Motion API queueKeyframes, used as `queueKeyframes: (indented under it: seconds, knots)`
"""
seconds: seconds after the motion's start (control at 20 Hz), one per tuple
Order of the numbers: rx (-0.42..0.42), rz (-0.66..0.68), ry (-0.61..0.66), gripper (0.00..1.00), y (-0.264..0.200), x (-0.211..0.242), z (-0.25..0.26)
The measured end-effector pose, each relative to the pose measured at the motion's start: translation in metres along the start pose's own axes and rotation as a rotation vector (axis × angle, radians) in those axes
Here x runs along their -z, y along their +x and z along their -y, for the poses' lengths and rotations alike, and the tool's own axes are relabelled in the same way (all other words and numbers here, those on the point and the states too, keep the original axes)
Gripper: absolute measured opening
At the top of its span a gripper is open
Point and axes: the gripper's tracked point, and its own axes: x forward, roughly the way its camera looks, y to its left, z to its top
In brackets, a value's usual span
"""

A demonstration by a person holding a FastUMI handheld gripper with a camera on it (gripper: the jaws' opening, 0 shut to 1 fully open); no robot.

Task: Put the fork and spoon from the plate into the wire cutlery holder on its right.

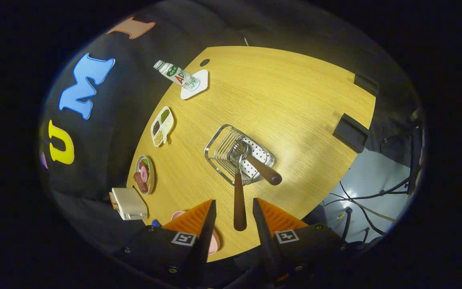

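The wire cutlery holder stands in the middle of the wooden table, just beyond my fingers. A brown-handled fork leans in it, tines down inside the wires, its handle rising toward me. The handle's end lies between my fingers, which do not touch it. A second brown-handled utensil stands in the holder's perforated cup, its head hidden. My gripper is open above the table's near edge. Part of a pink plate shows behind the left finger.
Along the table's left edge sit a bottle on a white coaster, a divided dish of beans, a plate of food and a cream box. A black block sits at the right edge. Cables lie on the floor.
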Motion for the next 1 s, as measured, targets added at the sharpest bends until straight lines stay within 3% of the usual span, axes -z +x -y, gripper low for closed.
queueKeyframes:
  seconds: [0.1, 0.25, 0.3, 0.65, 1.0]
  knots:
    - [0.005, -0.001, 0.000, 0.74, 0.001, 0.000, 0.002]
    - [0.014, 0.006, -0.005, 0.77, 0.001, 0.001, 0.005]
    - [0.015, 0.009, -0.005, 0.97, 0.001, 0.000, 0.006]
    - [0.063, 0.048, -0.049, 0.98, 0.000, -0.011, 0.014]
    - [0.049, 0.144, -0.154, 0.98, -0.008, -0.035, -0.005]
